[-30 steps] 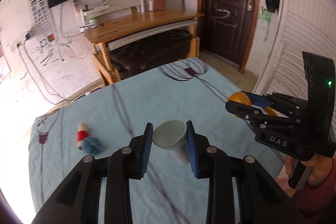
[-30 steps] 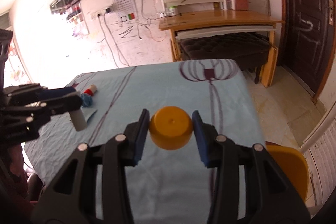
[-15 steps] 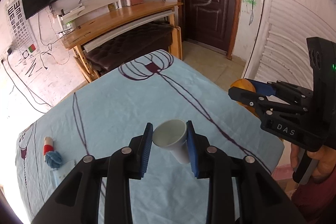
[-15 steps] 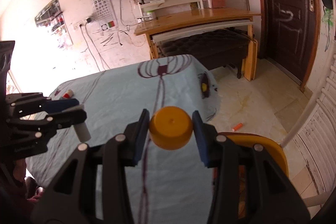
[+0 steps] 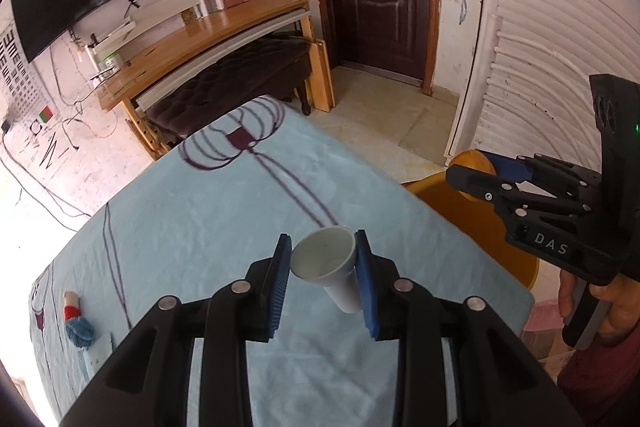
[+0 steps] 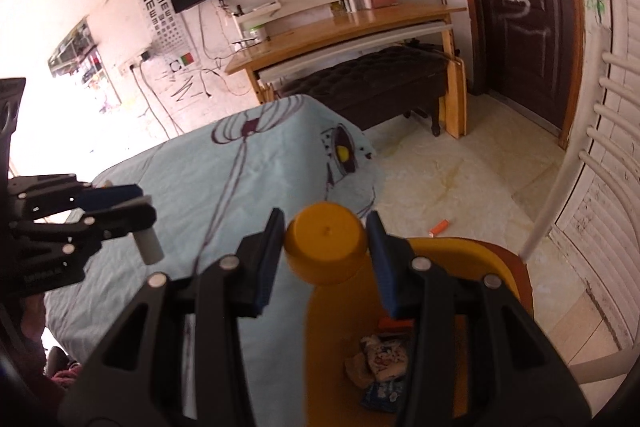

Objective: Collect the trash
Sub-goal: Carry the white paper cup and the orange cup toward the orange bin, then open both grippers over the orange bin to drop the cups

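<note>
Over the blue-clothed worktop (image 5: 224, 211) both claws hang above its near corner. Beside that corner stands the yellow bin (image 6: 500, 259), with wrappers (crumpled, hard to read) in its bottom. The right claw (image 6: 326, 251) is closed partway on an orange cup (image 6: 325, 247), held bottom-forward above the bin's rim. The left claw (image 5: 322, 267) grips a white paper cup (image 5: 328, 263) by its rim, mouth toward the camera, over the cloth. A small doll (image 5: 77, 319) lies far left.

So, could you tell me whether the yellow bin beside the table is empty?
No, the yellow bin already holds crumpled wrappers at its bottom, seen in the right wrist view.
</note>
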Motion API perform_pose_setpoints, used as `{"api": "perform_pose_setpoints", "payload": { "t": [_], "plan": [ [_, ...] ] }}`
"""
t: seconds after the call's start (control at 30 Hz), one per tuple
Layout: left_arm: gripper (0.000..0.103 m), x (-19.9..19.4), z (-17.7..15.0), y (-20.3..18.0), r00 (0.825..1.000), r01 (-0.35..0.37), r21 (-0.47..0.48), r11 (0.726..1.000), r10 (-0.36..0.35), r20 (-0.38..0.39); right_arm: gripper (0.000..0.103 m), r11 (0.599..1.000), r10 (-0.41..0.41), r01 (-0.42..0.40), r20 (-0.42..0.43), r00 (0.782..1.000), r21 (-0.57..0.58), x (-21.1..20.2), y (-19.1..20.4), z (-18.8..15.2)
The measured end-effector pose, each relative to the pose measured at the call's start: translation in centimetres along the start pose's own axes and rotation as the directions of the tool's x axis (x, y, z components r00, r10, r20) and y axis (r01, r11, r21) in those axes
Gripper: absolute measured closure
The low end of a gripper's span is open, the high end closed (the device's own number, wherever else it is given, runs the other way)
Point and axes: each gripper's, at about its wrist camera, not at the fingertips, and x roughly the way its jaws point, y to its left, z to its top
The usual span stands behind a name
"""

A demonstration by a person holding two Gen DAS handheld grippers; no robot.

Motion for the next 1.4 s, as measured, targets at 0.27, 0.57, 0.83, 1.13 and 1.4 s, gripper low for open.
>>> {"api": "perform_pose_setpoints", "payload": {
  "t": [0.27, 0.57, 0.83, 1.13, 1.4],
  "plan": [
    [0.076, 1.1, 2.5, -3.9, 0.999, 0.053, 0.037, 0.998, -0.054, 0.008, 0.063, 0.998, -0.023, 0.023, 0.010, 1.000, 0.063, -0.5, -3.7, -0.7],
    [0.076, 4.3, 4.1, -9.2, 0.982, 0.175, 0.061, 0.983, -0.170, -0.079, 0.063, 0.991, -0.059, 0.063, -0.033, 0.998, 0.121, 0.3, -7.3, -2.2],
    [0.075, 5.7, 4.4, -10.5, 0.964, 0.239, 0.016, 0.971, -0.235, -0.128, 0.046, 0.985, -0.074, 0.082, -0.059, 0.996, 0.154, 0.8, -8.9, -3.6],
    [0.047, 4.8, 4.7, -9.1, 0.965, 0.246, -0.029, 0.969, -0.247, -0.089, 0.045, 0.984, -0.079, 0.087, -0.055, 0.995, 0.159, 0.6, -9.1, -3.5],
    [0.046, 2.8, 3.9, -5.3, 0.971, 0.230, -0.116, 0.966, -0.235, -0.035, 0.045, 0.990, -0.061, 0.065, -0.039, 0.997, 0.127, 0.0, -7.4, -2.8]
  ]
}}
